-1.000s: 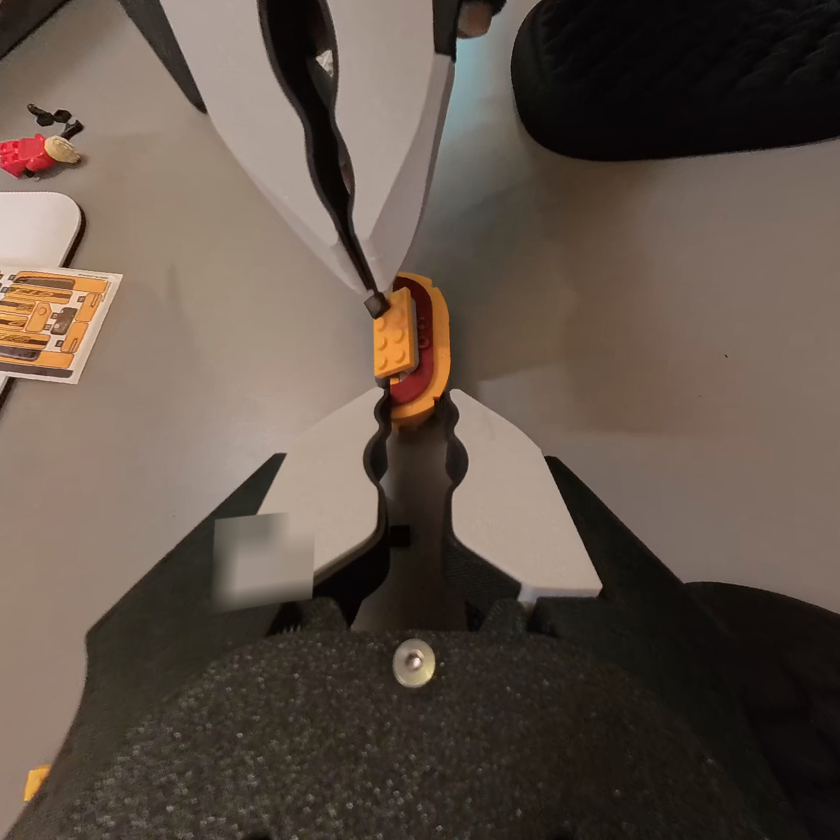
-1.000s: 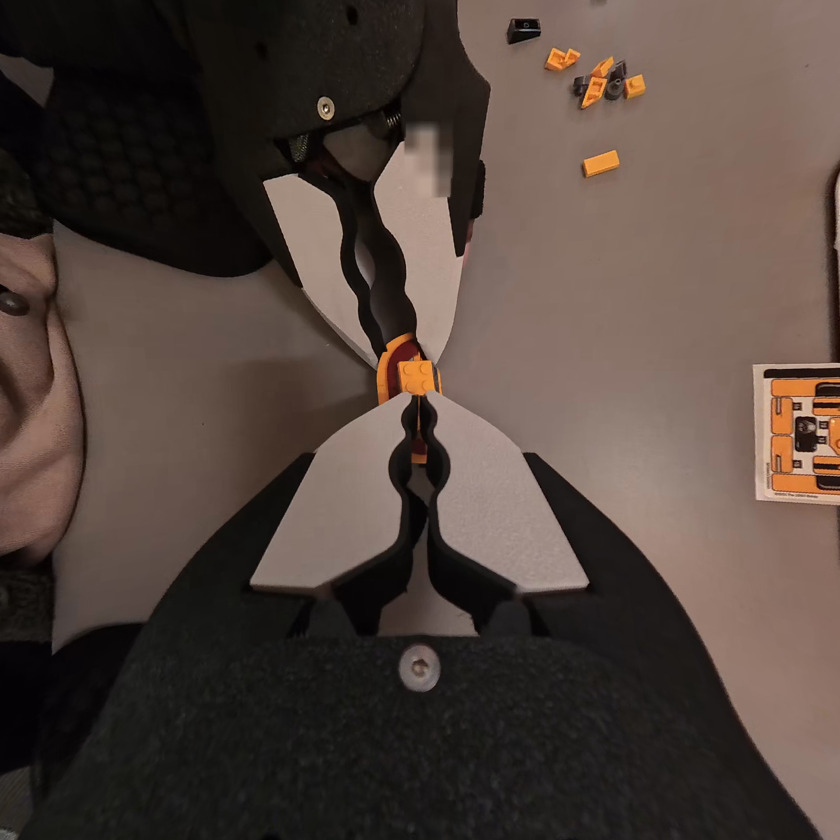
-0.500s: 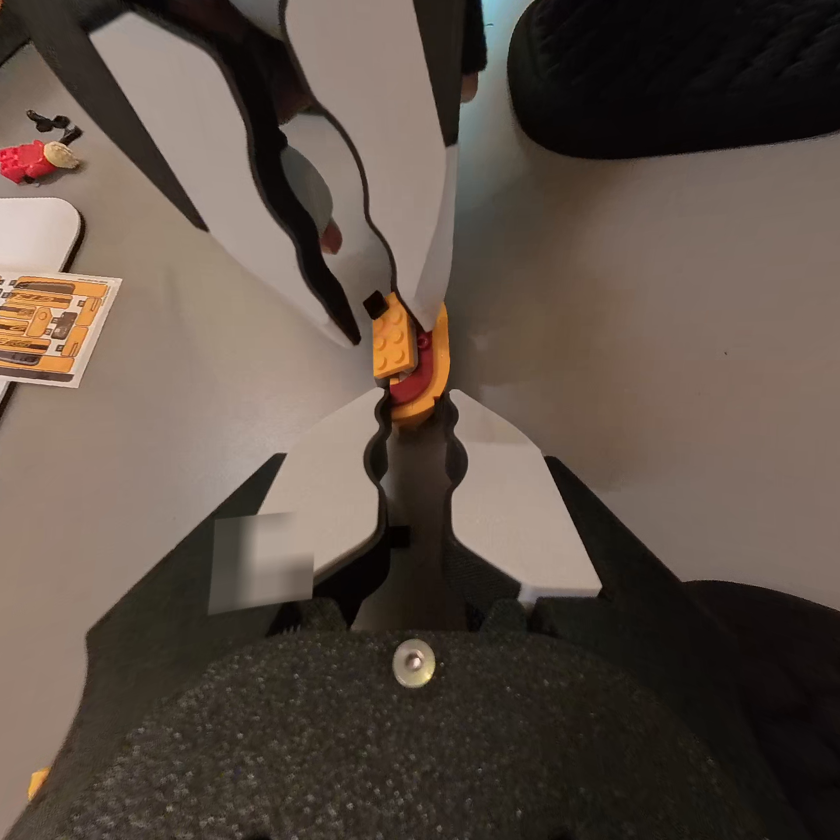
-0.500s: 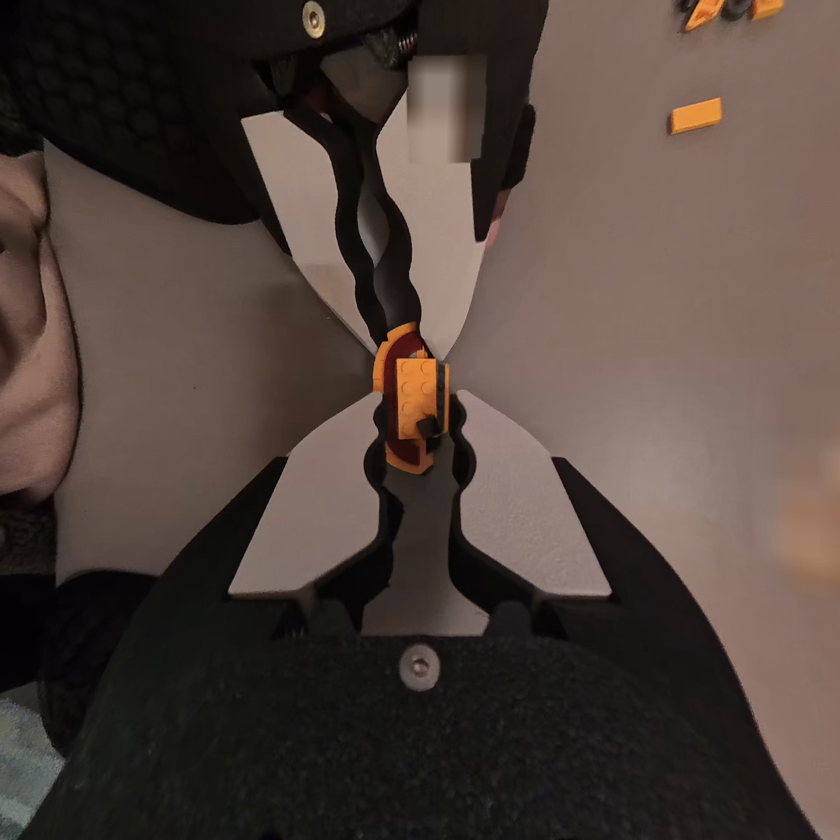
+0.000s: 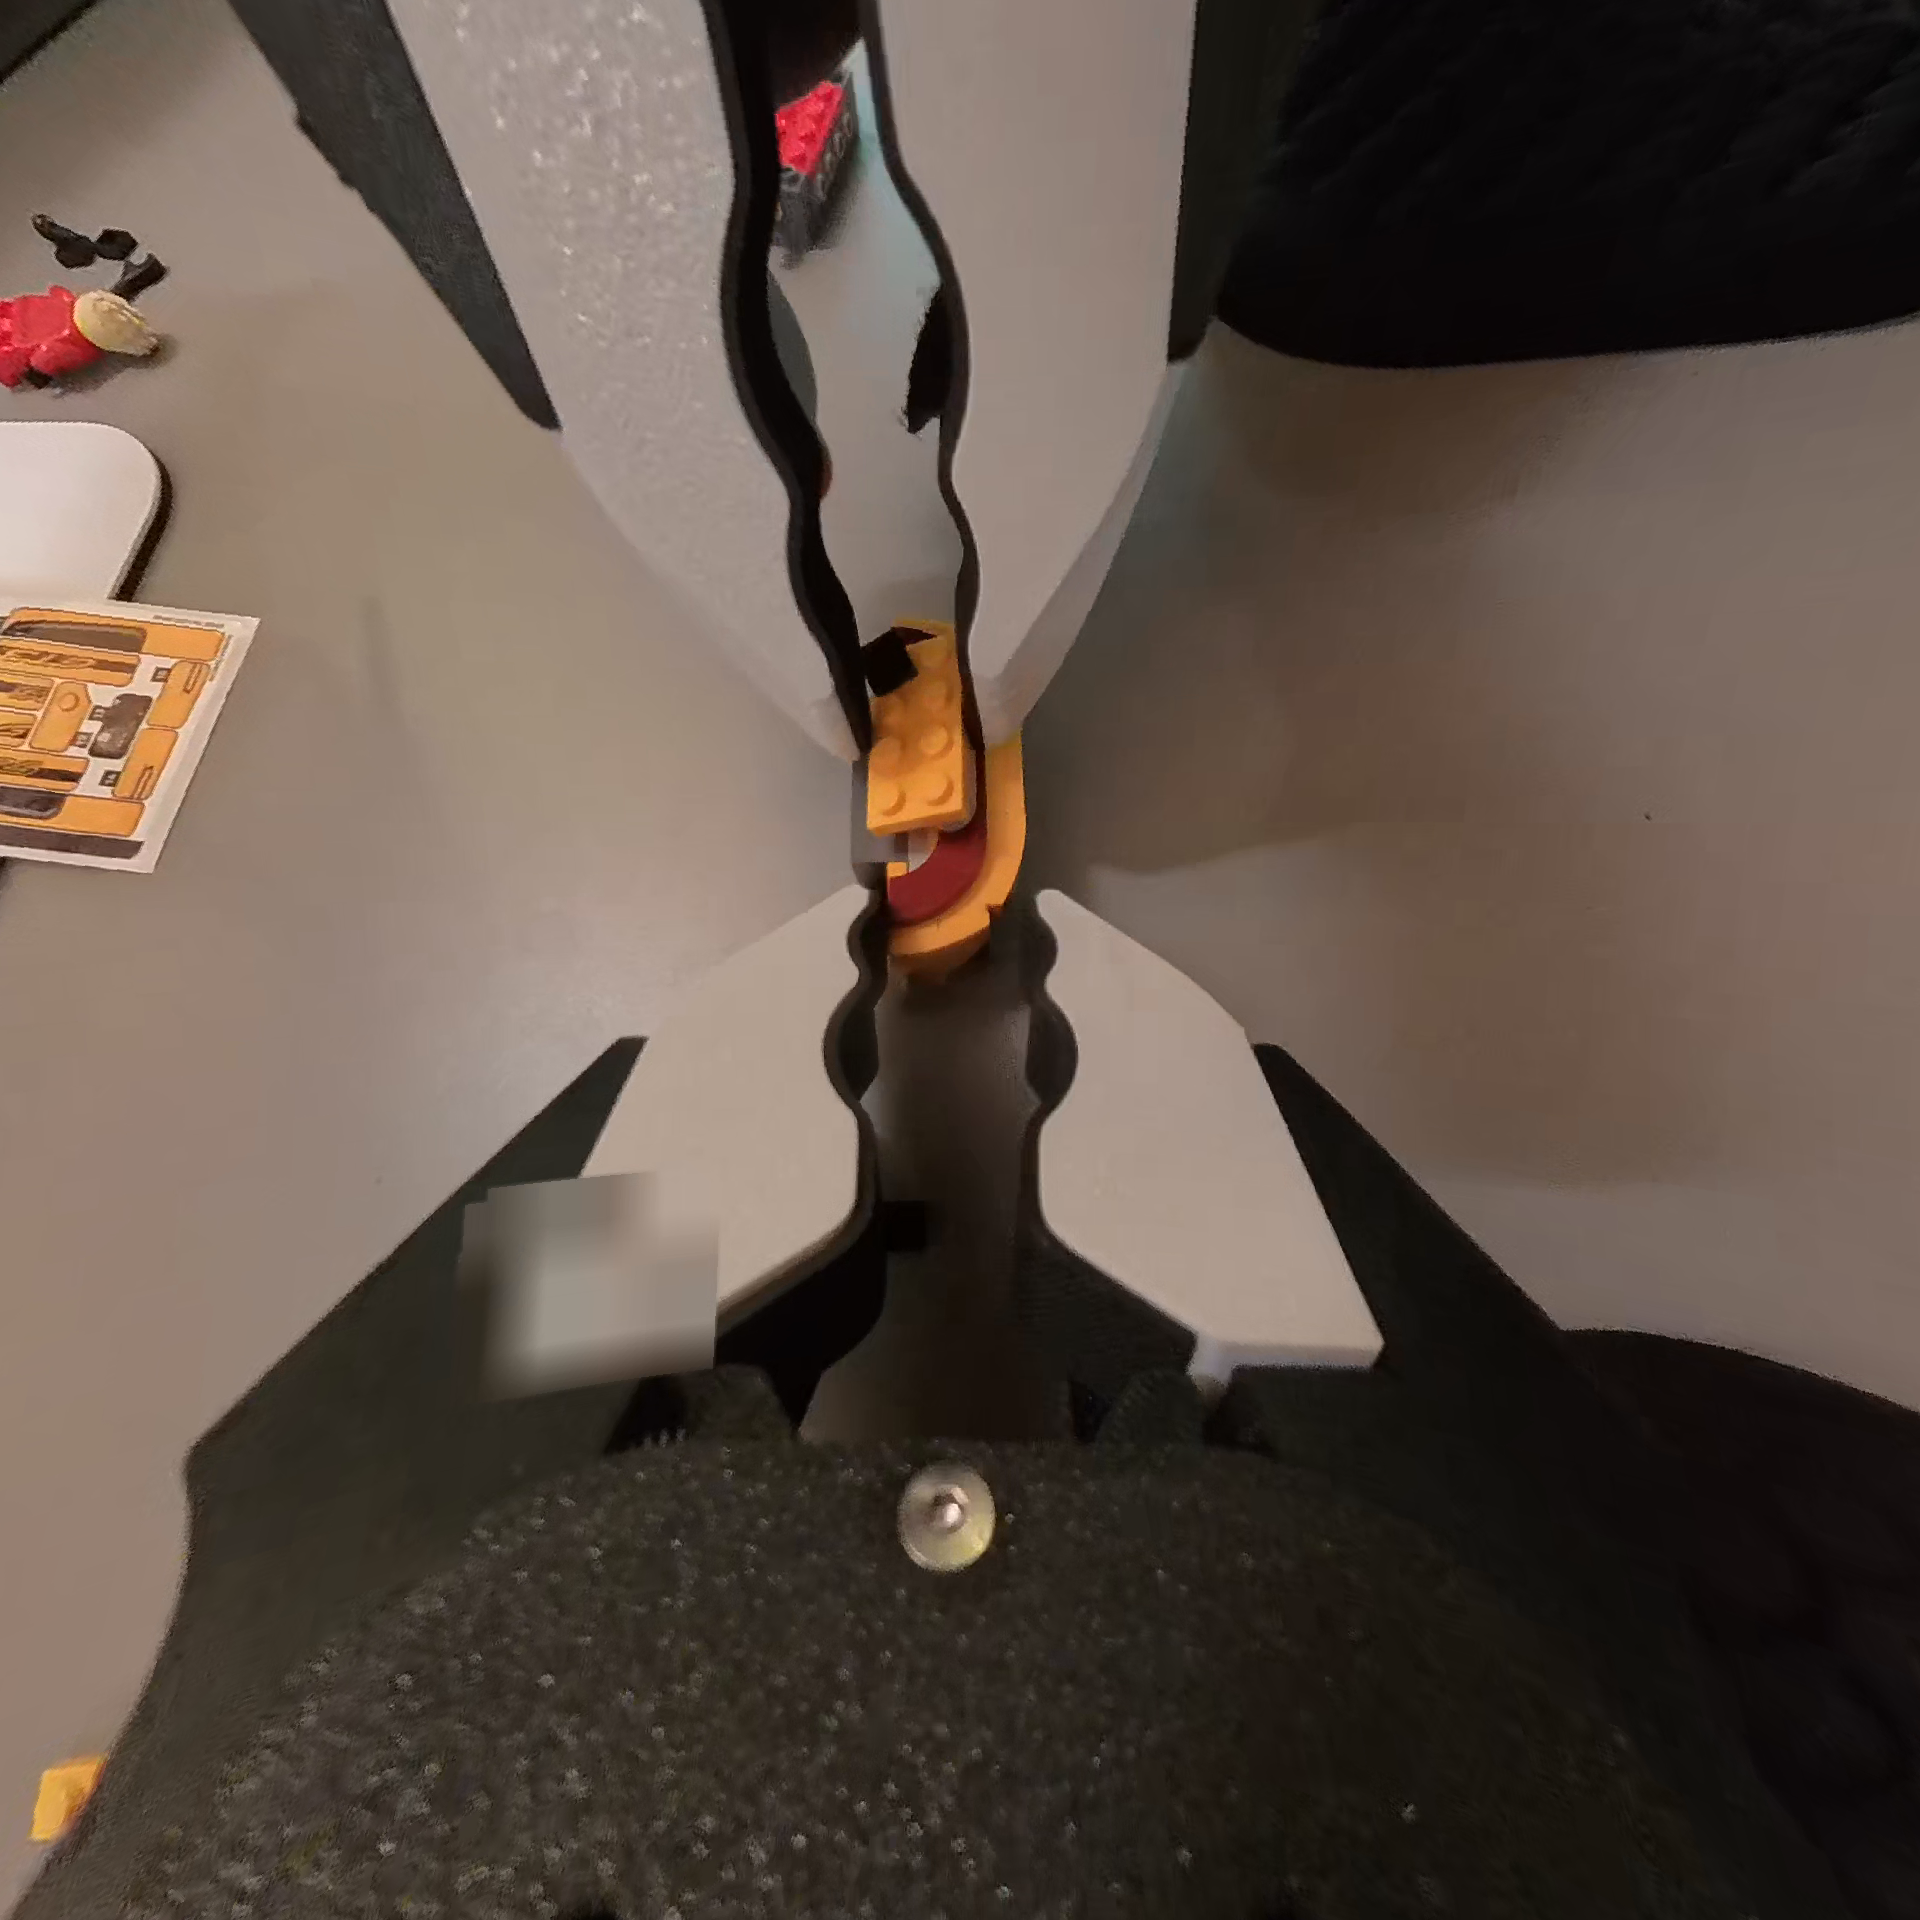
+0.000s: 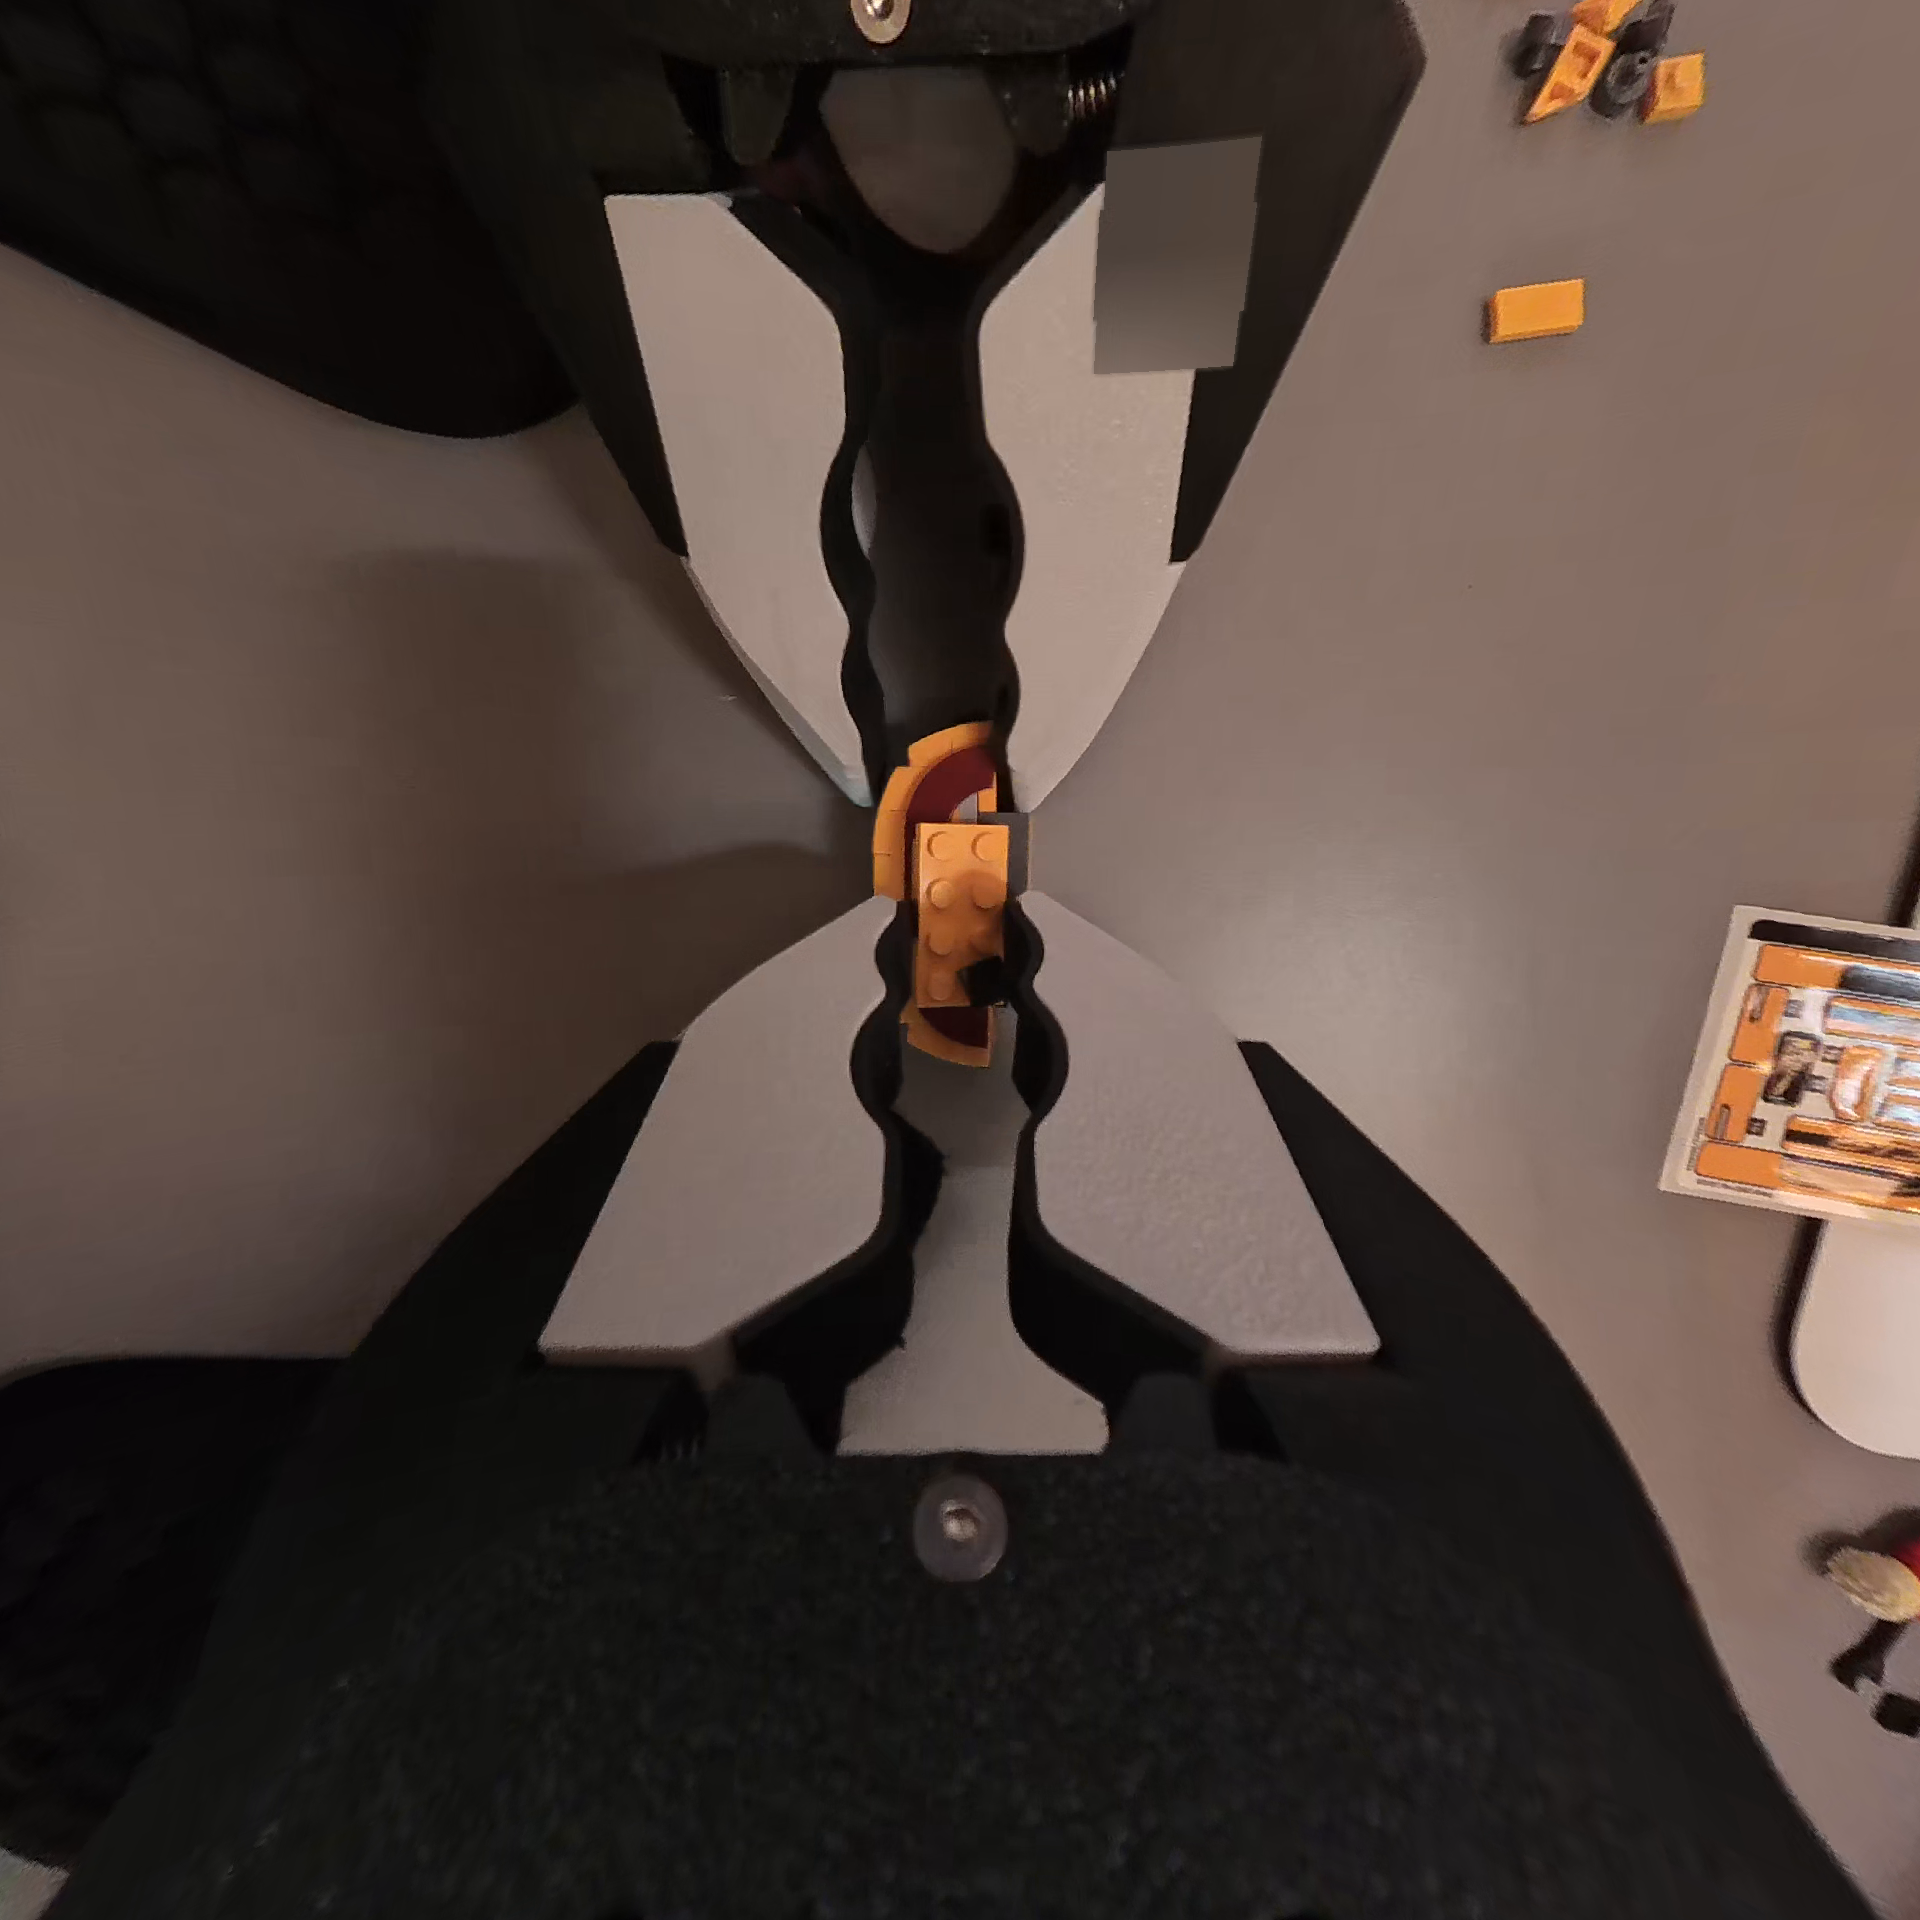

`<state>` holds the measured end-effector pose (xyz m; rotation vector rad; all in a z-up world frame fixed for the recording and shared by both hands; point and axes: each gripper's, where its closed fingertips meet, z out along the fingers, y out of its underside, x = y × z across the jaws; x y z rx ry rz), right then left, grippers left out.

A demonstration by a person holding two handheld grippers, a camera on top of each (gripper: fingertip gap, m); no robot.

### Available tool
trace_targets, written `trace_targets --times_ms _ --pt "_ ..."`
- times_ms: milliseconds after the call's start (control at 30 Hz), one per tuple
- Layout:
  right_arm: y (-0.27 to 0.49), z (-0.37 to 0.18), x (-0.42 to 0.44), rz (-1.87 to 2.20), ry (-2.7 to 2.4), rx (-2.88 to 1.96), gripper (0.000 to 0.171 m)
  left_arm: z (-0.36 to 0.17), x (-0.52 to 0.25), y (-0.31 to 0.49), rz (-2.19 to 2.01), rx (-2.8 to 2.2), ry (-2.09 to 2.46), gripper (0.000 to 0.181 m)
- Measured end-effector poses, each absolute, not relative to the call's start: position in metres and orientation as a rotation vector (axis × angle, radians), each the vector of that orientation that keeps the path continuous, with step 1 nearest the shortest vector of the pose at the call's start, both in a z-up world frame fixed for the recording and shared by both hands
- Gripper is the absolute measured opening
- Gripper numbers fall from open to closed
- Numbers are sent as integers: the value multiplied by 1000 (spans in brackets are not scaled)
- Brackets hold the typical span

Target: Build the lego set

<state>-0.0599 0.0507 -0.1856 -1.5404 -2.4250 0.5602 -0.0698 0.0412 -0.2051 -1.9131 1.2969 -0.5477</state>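
Observation:
A small lego assembly point(image 5: 925, 769) is held above the grey table: an orange studded plate on a dark red curved piece and an orange rounded base. A tiny black piece point(image 5: 891, 665) sits on the plate's far end. My left gripper point(image 5: 951, 909) is shut on the assembly's near end. My right gripper point(image 5: 920, 727) comes from the opposite side, and its fingers press both sides of the far end. In the right wrist view the right gripper point(image 6: 956, 920) closes on the assembly point(image 6: 951, 894) and the black piece point(image 6: 985, 979). The left gripper point(image 6: 945, 795) faces it.
An orange sticker sheet point(image 5: 104, 727) lies to the left, beside a white board point(image 5: 73, 499) and a red minifigure point(image 5: 62, 332). Loose orange pieces point(image 6: 1538, 309) and a small pile point(image 6: 1600, 62) lie beyond the left gripper. A black cushion point(image 5: 1558, 156) is at the far right. The grippers are tip to tip, or close to it.
The right gripper was shut on the black piece, opened and left it on the plate. It has now slid forward and closed on the assembly's far end. The left gripper kept its hold.

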Motion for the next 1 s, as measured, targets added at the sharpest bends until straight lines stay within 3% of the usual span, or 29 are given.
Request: trace_targets --times_ms 133,267,467,1000 --pt "50 -185 -59 492 -2420 -1513 16 -204 -68 42 -557 -1917 1283 43" --pt "50 -185 -58 460 -2416 -1511 16 -204 -64 47 -551 -1920 1279 50" --pt "50 -187 -57 434 -2409 -1505 17 -208 -60 49 -523 -1925 1305 31" --pt "53 -177 -60 417 -2353 -1454 17 -196 -62 53 -555 -1899 1210 30"
